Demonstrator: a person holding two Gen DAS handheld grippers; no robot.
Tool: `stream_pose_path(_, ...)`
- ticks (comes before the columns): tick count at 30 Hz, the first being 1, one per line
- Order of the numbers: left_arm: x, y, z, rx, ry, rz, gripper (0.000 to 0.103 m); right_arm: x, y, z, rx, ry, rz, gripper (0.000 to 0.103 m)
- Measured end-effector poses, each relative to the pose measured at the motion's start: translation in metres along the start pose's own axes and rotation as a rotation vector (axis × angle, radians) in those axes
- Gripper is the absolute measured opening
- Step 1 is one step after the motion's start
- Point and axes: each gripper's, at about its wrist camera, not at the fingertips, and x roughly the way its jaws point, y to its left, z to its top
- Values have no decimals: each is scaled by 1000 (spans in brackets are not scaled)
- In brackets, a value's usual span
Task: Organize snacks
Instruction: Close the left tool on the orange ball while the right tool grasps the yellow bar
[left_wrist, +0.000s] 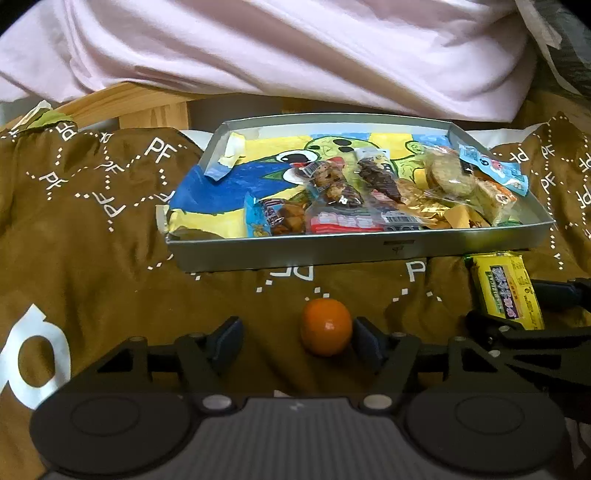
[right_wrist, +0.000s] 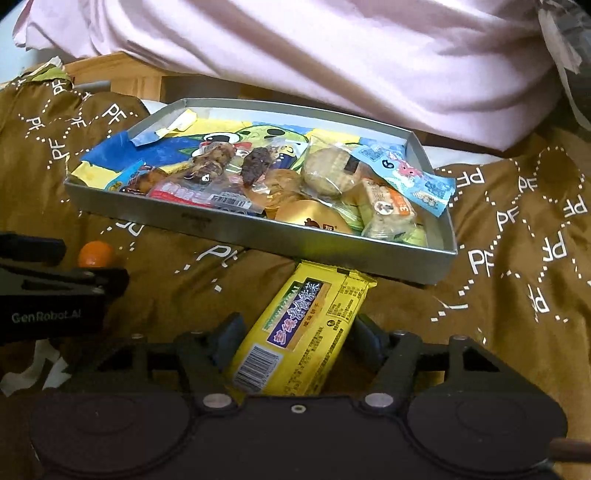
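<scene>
A grey metal tray lined with a cartoon picture holds several wrapped snacks, mostly in its right half; it also shows in the right wrist view. A small orange fruit lies on the brown cloth in front of the tray, just inside the right finger of my open left gripper; it also shows in the right wrist view. A yellow snack pack lies between the open fingers of my right gripper, its far end under the tray's edge. It also shows in the left wrist view.
A brown cloth printed with white "PF" letters covers the surface. A pink fabric heap rises behind the tray. A wooden frame shows at the back left. My two grippers are close side by side.
</scene>
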Motion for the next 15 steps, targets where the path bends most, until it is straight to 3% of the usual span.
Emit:
stream_pose_path(9, -1, -4, -3, 25, -16, 8, 54, 0, -1, -1, 20, 3, 15, 64)
stream_pose_path(15, -1, -10, -3, 60, -13, 34, 35, -3, -2, -1, 44, 0, 39, 60)
